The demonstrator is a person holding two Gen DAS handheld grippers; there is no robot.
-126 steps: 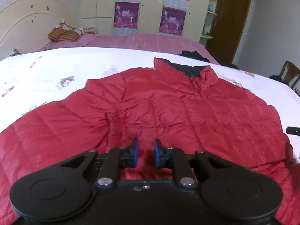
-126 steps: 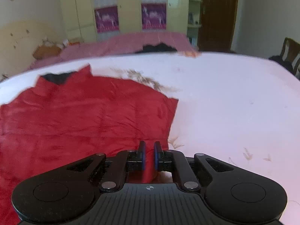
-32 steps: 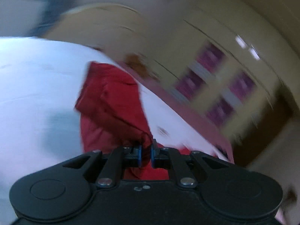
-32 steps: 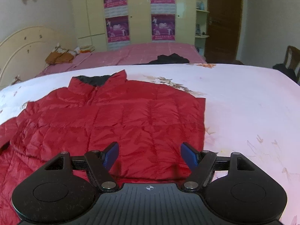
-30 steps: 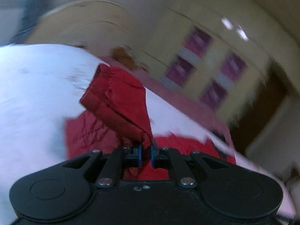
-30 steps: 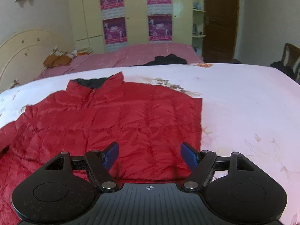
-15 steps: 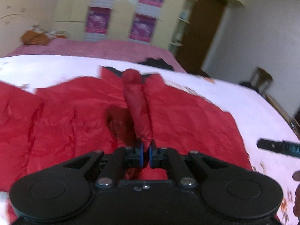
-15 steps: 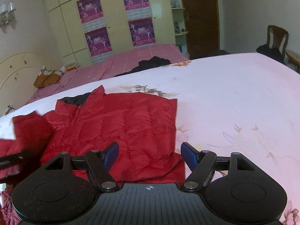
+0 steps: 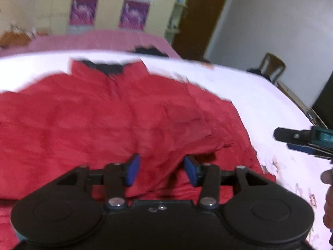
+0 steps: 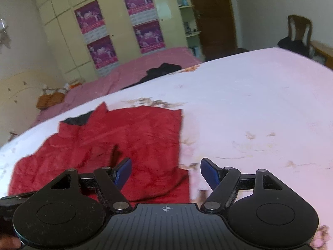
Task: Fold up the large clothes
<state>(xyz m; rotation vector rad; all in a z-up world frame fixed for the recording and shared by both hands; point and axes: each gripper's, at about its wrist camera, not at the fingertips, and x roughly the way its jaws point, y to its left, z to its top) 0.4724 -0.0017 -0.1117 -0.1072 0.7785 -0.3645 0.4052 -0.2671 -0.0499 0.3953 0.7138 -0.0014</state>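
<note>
Left claw (image 9: 160, 171) hovering over red jacket (image 9: 104, 120), jaws parted after just opening, folded sleeve (image 9: 187, 145) lying loose on the jacket body right ahead of the pads, nothing pinched. Right claw (image 10: 165, 174) hanging with jaws wide apart, gripping nothing, jacket's right edge lying below and ahead of its left pad, white floral bed sheet (image 10: 260, 114) under its right pad. Jacket lying flat on the bed, dark collar (image 9: 106, 67) at the far end from both claws. Pictures blurring slightly.

Bedroom: bed (image 10: 260, 95), wardrobe (image 10: 116, 20)
</note>
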